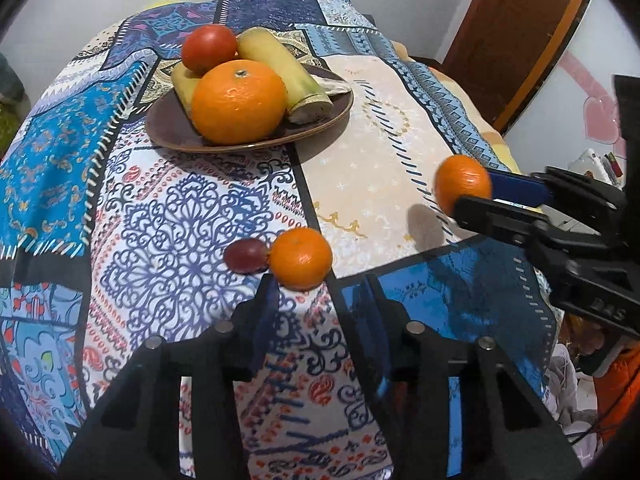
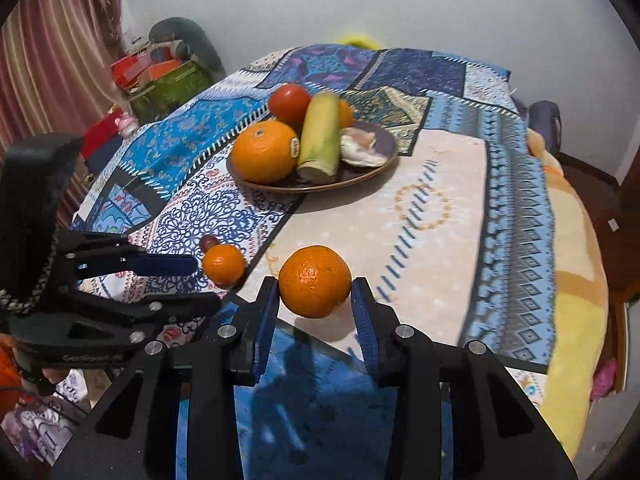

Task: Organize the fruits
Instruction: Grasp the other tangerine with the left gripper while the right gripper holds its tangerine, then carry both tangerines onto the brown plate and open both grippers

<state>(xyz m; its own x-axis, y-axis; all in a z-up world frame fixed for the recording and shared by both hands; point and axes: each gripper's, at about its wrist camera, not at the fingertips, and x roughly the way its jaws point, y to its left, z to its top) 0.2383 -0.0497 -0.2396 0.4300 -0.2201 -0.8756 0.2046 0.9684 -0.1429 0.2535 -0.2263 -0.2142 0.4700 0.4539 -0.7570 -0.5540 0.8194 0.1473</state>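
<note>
Left wrist view, lower centre: the left gripper point(image 1: 318, 284) stands with its jaws narrowed on either side of a small orange point(image 1: 301, 258) that rests on the cloth point(image 1: 168, 216). The left pad is at the fruit's edge, but the right pad shows a gap, so no grip is made. A red grape point(image 1: 246, 255) lies touching the orange on its left.

Right wrist view, lower centre: the right gripper point(image 2: 314, 284) holds a second orange point(image 2: 315, 281), pads pressed on its two sides; the shadow beneath suggests that it is lifted off the cloth. The same fruit appears at the right edge of the left wrist view.

Upper centre of both views: a brown plate point(image 1: 320, 124) carries a large orange point(image 1: 239, 101), a tomato point(image 1: 209, 47), two yellow-green pieces of fruit or vegetable and a pale scrap that cannot be identified. Judged from the task, this plate is the likely destination.

Handling: the small oranges are probably light, firm yet slightly yielding, with dimpled skin that gives fair friction. Being round, they roll if pushed off-centre; take each across its widest part. The grape is soft, smooth and easily crushed, so it needs a gentle, centred pinch.
</note>
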